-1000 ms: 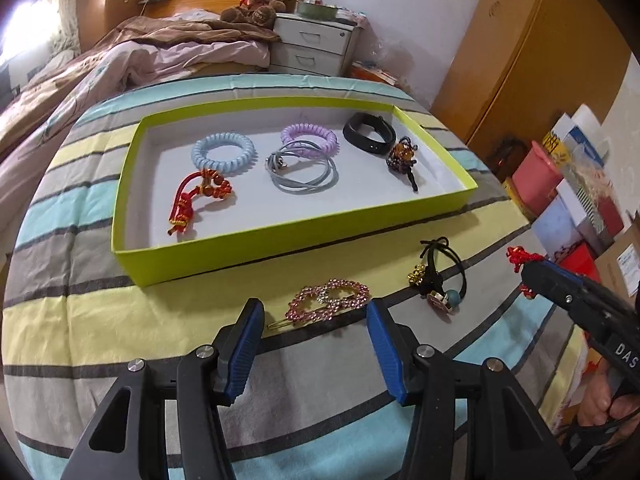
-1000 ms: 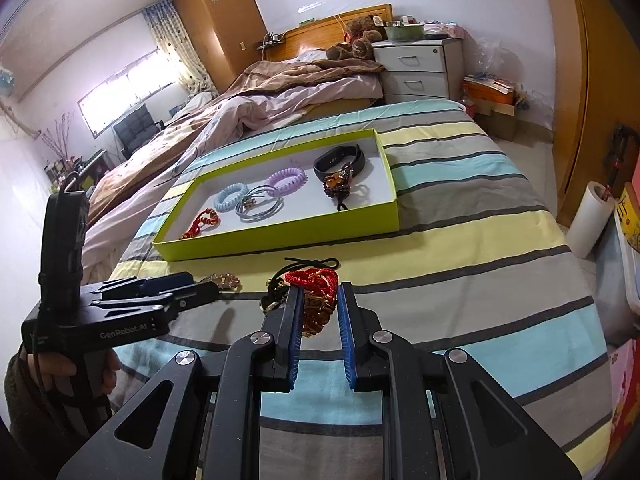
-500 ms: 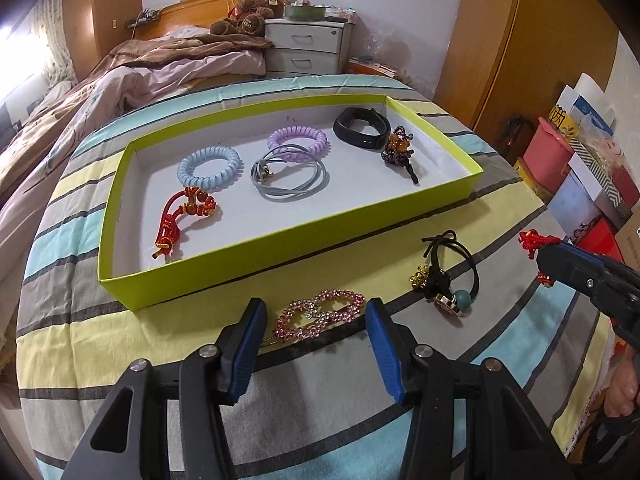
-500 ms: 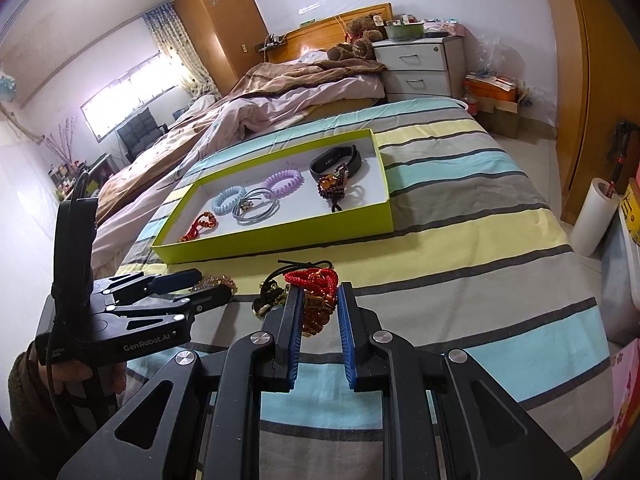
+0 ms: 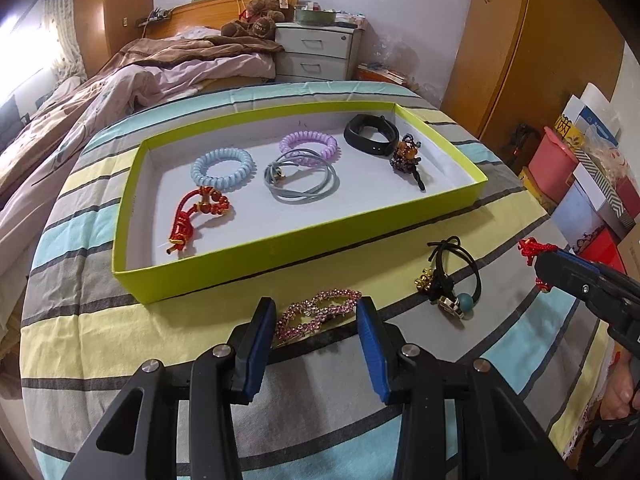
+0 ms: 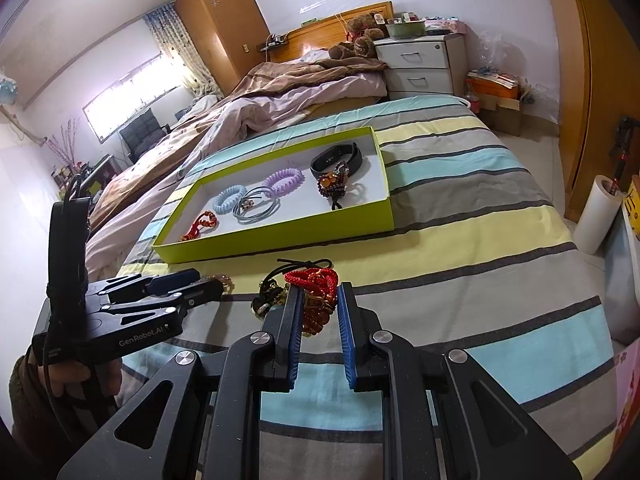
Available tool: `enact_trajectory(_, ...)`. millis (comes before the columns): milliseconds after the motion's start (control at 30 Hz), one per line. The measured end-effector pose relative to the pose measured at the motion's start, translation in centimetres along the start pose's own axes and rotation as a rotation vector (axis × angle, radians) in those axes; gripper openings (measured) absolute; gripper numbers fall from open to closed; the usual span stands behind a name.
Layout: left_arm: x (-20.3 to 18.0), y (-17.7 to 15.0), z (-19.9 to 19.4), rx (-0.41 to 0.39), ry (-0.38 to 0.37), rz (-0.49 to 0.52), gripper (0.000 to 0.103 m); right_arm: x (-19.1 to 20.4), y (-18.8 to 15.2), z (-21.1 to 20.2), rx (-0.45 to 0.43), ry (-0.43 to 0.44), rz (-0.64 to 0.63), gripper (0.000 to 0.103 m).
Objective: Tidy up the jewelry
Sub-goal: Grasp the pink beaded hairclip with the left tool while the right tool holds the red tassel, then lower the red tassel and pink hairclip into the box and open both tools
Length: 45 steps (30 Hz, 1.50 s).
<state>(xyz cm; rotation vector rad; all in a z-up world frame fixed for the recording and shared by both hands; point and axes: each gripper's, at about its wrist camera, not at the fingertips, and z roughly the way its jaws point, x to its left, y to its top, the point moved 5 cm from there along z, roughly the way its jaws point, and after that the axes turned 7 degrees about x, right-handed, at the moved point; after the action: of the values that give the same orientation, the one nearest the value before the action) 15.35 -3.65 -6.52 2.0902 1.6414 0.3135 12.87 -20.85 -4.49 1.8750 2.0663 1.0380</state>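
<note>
Pink rhinestone clip [image 5: 318, 312] lying on the striped bedspread [image 5: 120, 332] just before the tray's near wall, framed by the left gripper [image 5: 316, 330], jaws spread wide and not yet touching it. Probably light, stiff and knobbly; best pinched across the narrow middle, gently, since stones may snag or pop. Black hair tie [image 5: 450, 276] resting to its right, limp and easy to hook. Lime tray [image 5: 256, 252] holding a red knot bracelet [image 5: 198, 214], blue coil [image 5: 222, 168], grey bands [image 5: 300, 178], lilac coil [image 5: 310, 144], black band [image 5: 372, 134] and beaded charm [image 5: 406, 156]. From the right wrist: right gripper [image 6: 318, 312] pinching a red cord bracelet [image 6: 316, 290], soft and light, raised near the bedspread's front edge, tray [image 6: 280, 236] beyond, floor by its right wall bare.
</note>
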Motion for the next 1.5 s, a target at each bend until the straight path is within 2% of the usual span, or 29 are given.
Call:
enact_trajectory(633, 1.4, 0.1, -2.9, -0.063, 0.006, -0.043, 0.042, 1.2, 0.7, 0.2, -0.009, 0.007, -0.034, 0.018)
enact_trajectory(1000, 3.8, 3.4, -5.0, -0.126, 0.032, -0.070, 0.042, 2.9, 4.7, 1.7, -0.016, 0.017, -0.105, 0.018)
enact_trajectory(1233, 5.9, 6.0, -4.2, -0.132, 0.050, -0.088, 0.042, 3.6, 6.5, 4.8, 0.031, 0.002, -0.144, 0.018)
enact_trajectory(1500, 7.8, 7.8, -1.5, -0.097, 0.069, -0.113, 0.042, 3.4, 7.5, 7.8, 0.086, -0.015, -0.160, 0.018)
